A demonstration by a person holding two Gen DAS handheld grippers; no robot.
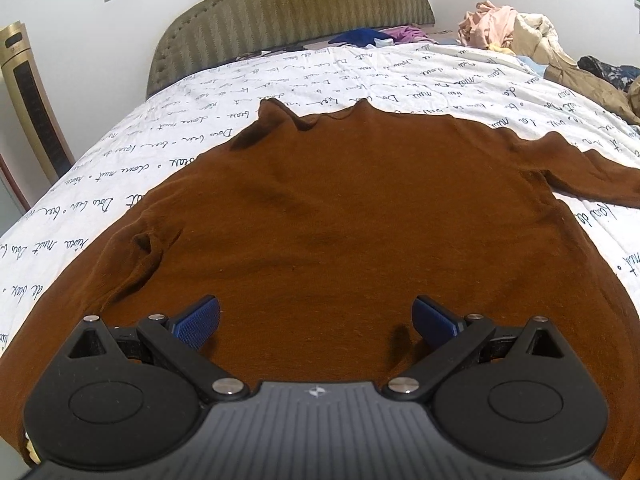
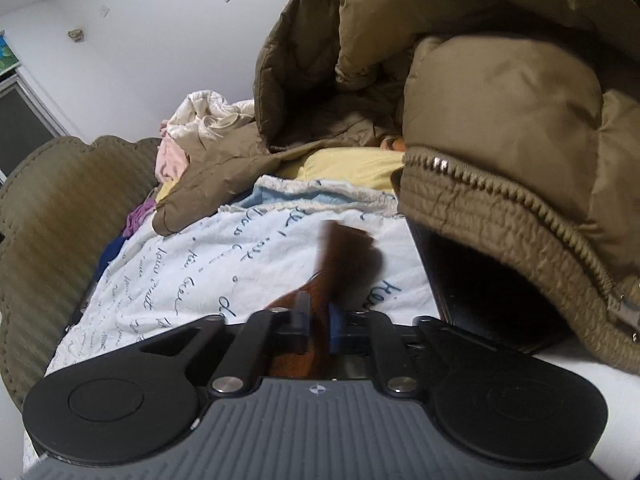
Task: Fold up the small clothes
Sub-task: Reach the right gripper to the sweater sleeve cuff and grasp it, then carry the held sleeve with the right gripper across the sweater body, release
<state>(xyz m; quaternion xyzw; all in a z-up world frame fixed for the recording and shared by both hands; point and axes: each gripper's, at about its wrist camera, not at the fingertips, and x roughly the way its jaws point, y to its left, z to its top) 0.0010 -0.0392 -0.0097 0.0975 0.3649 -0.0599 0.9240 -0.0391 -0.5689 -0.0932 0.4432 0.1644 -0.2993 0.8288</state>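
Observation:
A brown long-sleeved sweater (image 1: 340,216) lies spread flat on the white printed bedsheet (image 1: 224,108), collar toward the headboard, one sleeve stretching off to the right. My left gripper (image 1: 316,320) is open and empty, hovering just over the sweater's lower body. In the right wrist view my right gripper (image 2: 319,320) is shut on the brown sleeve (image 2: 344,256), whose cuff end sticks up blurred beyond the fingertips, above the sheet (image 2: 180,276).
An olive puffer jacket (image 2: 500,100) hangs close over the right gripper, with a dark box-like object (image 2: 480,280) under it. A pile of clothes (image 1: 520,32) sits at the bed's far right corner. The padded headboard (image 1: 304,4) and a tall gold appliance (image 1: 32,100) stand behind.

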